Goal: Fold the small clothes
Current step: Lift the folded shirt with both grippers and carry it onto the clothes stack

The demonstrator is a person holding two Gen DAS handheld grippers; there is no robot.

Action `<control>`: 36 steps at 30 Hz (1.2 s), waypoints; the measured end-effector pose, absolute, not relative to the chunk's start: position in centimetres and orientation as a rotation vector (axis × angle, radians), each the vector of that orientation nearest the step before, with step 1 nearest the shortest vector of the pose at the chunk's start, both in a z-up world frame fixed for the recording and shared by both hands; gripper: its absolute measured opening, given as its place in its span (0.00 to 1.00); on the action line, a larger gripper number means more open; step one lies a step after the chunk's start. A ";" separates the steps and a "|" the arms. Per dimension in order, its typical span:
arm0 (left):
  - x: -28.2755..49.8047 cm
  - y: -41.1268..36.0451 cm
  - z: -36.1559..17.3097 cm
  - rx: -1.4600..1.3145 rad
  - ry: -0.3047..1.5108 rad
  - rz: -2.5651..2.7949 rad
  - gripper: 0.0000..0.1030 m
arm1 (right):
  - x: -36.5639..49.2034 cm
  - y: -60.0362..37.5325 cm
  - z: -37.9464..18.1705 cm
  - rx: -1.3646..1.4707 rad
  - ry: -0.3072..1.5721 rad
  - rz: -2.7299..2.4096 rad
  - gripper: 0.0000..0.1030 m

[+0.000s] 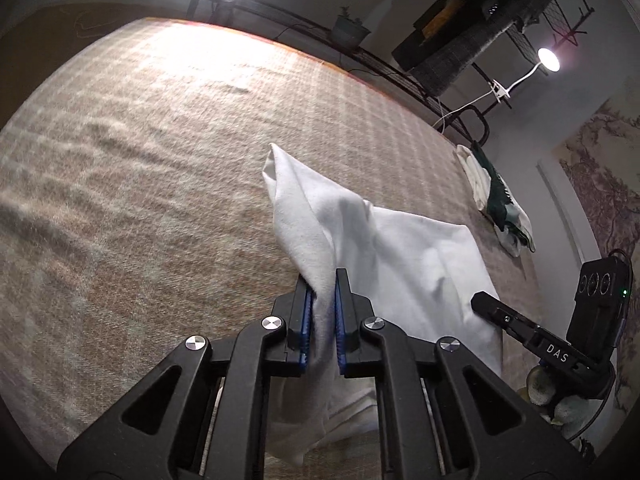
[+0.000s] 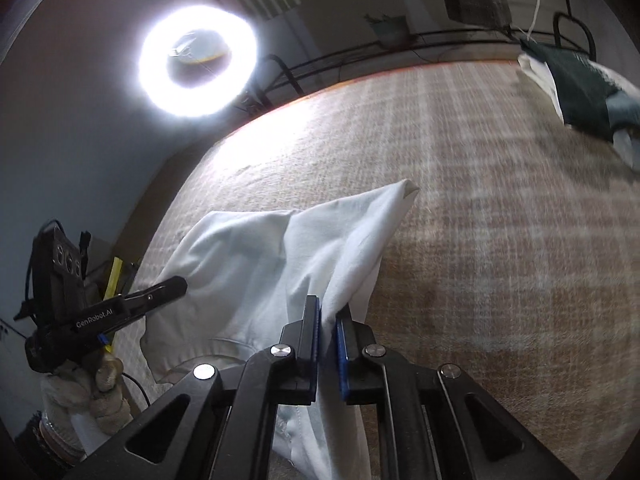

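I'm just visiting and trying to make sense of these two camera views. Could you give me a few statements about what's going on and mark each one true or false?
1. Both grippers are pinching the same white garment. True: the left gripper and the right gripper each have its cloth between their fingers.
2. The garment lies flat and neatly folded. False: it is lifted and draped between the grippers.
3. A small pile of other clothes, white and dark green, sits near the far edge of the plaid surface. True.
4. The room is lit only by daylight. False: a ring light is glowing.
5. The person works bare-handed. False: a gloved hand holds the left gripper.
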State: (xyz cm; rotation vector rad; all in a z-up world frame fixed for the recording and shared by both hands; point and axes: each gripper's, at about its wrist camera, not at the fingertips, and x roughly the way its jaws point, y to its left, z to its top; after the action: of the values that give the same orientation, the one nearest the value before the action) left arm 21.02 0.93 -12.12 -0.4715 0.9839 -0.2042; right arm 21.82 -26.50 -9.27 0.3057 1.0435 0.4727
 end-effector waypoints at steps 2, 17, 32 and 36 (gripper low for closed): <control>21.0 0.6 -11.6 -0.467 0.975 -0.217 0.07 | 21.6 -26.9 -8.9 0.301 1.030 0.476 0.05; 22.2 -0.8 -11.7 -0.396 1.003 -0.181 0.07 | 21.9 -30.0 -11.1 0.379 1.101 0.482 0.23; 22.4 -0.1 -13.7 -0.374 1.041 -0.149 0.07 | 23.1 -31.9 -15.8 0.573 1.167 0.461 0.08; 21.7 -1.3 -11.7 -0.319 0.990 -0.184 0.07 | 22.9 -30.3 -13.2 0.441 1.136 0.445 0.07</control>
State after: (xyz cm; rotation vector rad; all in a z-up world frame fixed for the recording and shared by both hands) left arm 21.68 -1.35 -11.74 -0.3191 0.9897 -0.1840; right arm 22.94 -30.25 -13.17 0.4413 1.1358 0.4454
